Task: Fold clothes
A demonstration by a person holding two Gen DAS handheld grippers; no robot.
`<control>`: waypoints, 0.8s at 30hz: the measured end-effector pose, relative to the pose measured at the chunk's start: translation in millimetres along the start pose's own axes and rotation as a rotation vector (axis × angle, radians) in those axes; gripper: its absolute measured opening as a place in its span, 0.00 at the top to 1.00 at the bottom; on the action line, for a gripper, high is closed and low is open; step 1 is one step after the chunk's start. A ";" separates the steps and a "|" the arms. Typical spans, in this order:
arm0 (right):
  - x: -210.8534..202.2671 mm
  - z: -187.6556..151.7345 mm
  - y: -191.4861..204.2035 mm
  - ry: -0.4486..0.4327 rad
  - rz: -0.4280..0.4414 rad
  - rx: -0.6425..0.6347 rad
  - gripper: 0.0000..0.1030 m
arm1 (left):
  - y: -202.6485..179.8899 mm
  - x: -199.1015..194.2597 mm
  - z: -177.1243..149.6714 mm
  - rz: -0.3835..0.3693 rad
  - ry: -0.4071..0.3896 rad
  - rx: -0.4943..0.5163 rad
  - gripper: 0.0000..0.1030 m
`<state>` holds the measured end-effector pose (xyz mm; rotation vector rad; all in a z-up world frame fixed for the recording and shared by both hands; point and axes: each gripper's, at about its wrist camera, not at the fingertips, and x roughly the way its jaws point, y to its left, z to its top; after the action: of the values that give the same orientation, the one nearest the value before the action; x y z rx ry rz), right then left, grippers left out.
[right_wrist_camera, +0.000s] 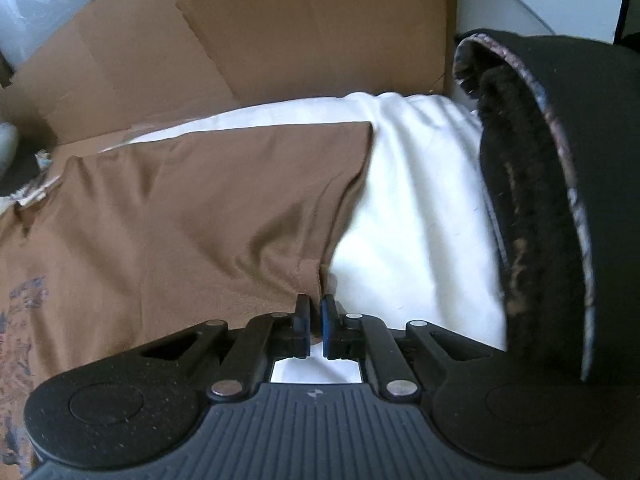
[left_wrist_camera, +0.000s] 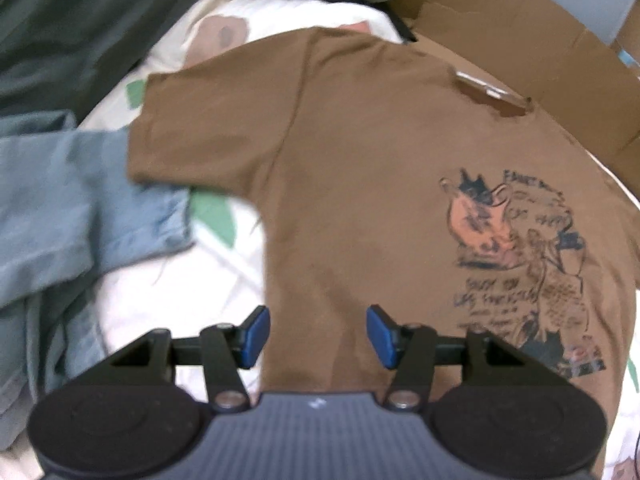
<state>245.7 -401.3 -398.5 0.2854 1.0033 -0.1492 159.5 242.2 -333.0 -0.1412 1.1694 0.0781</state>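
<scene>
Bedding point(right_wrist_camera: 420, 208) under brown T-shirt point(left_wrist_camera: 360, 168); right hand-held gripper point(right_wrist_camera: 315, 320) pinching its sleeve edge

brown T-shirt point(left_wrist_camera: 360, 168), dark printed lettering beside graphic, too blurred to read

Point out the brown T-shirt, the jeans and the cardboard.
brown T-shirt point(left_wrist_camera: 360, 168): left wrist view, chest.
jeans point(left_wrist_camera: 60, 200): left wrist view, faded leg.
cardboard point(right_wrist_camera: 260, 32): right wrist view, flat panel.

Left tool point(left_wrist_camera: 316, 336) tilted downward, jaws apart; right tool point(right_wrist_camera: 315, 322) clamped tight.
</scene>
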 end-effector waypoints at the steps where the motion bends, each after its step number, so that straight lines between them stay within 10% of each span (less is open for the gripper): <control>1: 3.3 0.0 1.1 0.008 -0.012 -0.010 0.97 | 3.9 -0.1 -2.3 0.006 0.006 -0.003 0.45; 9: -6.6 -4.9 5.5 0.003 -0.043 0.004 0.64 | 27.4 -3.9 -26.3 0.031 0.045 -0.028 0.44; 24: -68.2 -96.6 44.6 0.061 0.252 -0.076 0.64 | 39.4 -22.8 -91.7 0.005 0.123 -0.063 0.42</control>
<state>142.7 -330.0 -382.0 0.3460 1.0216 0.1271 61.8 267.6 -349.8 -0.2009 1.2905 0.1124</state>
